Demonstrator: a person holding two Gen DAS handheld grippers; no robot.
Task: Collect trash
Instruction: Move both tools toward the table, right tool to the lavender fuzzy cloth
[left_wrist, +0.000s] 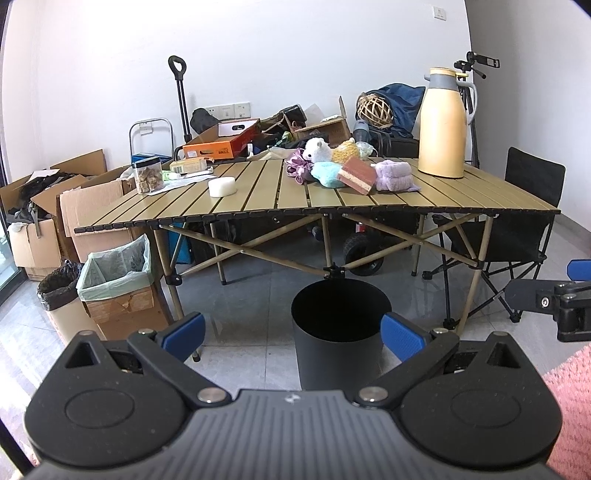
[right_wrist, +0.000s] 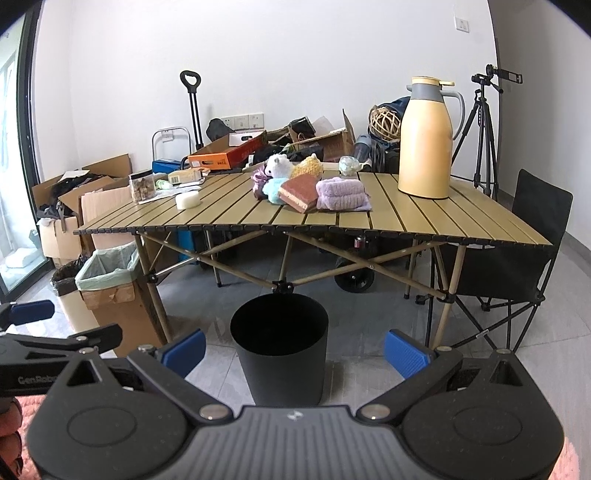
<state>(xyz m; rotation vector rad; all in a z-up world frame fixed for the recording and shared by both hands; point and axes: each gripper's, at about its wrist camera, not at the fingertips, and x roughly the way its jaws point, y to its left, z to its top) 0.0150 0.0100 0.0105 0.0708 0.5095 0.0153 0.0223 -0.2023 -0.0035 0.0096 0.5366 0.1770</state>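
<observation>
Both our hand-held grippers, left (left_wrist: 291, 332) and right (right_wrist: 293, 349), are wide and hold nothing. The black bin (right_wrist: 279, 347) stands on the floor before the worktop (right_wrist: 406, 218). We should reach slowly for trash up there.

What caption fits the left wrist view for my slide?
Open left gripper facing a black bin on the floor before a cluttered folding table.
</observation>
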